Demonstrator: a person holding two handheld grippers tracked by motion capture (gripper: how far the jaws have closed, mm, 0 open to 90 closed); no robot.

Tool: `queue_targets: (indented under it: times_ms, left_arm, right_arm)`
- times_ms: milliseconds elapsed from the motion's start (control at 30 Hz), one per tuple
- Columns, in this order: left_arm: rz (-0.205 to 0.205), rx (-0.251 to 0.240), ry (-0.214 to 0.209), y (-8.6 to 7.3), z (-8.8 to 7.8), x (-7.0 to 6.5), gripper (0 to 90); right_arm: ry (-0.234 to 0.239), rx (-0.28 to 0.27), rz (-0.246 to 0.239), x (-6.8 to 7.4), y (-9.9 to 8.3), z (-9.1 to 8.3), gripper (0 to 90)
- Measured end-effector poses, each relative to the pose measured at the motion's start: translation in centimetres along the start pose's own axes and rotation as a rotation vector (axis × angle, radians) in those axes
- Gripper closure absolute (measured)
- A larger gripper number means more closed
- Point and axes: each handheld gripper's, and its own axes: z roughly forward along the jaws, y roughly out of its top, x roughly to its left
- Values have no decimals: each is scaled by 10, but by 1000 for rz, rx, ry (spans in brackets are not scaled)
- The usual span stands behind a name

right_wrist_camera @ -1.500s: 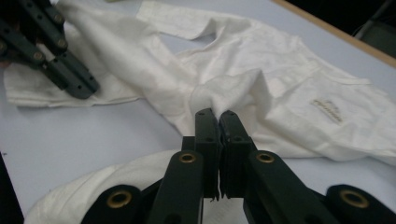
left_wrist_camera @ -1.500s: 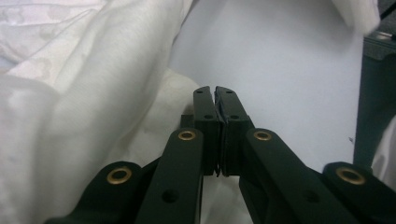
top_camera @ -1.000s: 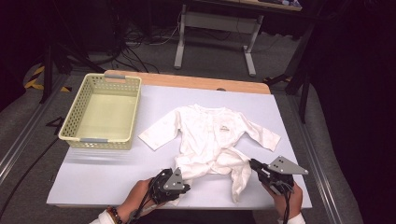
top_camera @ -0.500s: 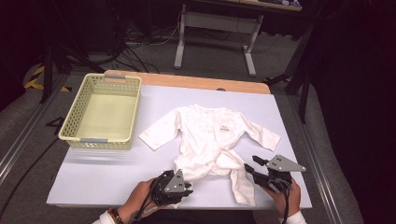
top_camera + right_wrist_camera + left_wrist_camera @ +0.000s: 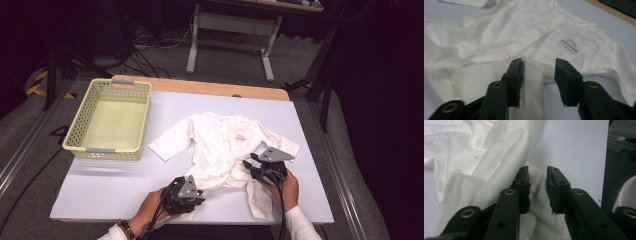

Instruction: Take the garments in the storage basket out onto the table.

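Your left gripper [image 5: 186, 194]: jaws parted, closing lately, over the leg of the white cotton baby garment [image 5: 223, 148] | your right gripper [image 5: 264, 169]: likewise, cloth between | garment: flat, right of the yellow plastic basket [image 5: 111, 120].
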Motion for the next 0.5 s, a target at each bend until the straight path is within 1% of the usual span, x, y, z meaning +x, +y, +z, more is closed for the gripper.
queue_targets:
  times_ms: [33,133,200,233,267,333,400,467,500]
  left_arm:
    - [0,0,-2,0,0,0,799]
    - [5,-3,-11,0,-1,0,846]
    - [16,-4,-21,0,-2,-1,855]
    - [20,-2,-28,0,-2,-2,858]
    - [34,-3,-42,0,-2,-4,859]
    - [55,3,-51,2,-1,-10,860]
    - [68,-4,-65,3,0,-14,860]
    - [85,1,-78,5,0,-18,860]
    - [87,-3,-81,5,0,-20,859]
  right_arm:
    - [-3,21,-5,-2,-2,4,755]
    - [-4,50,1,-8,-8,5,885]
    - [-10,51,11,-12,-11,2,889]
    - [-15,49,28,-16,-14,-2,889]
    - [-21,46,35,-18,-15,-4,889]
    - [-30,41,64,-25,-20,-11,889]
    - [-37,38,86,-29,-25,-17,889]
    - [-41,37,106,-33,-29,-24,888]
    - [-44,38,118,-35,-32,-29,888]
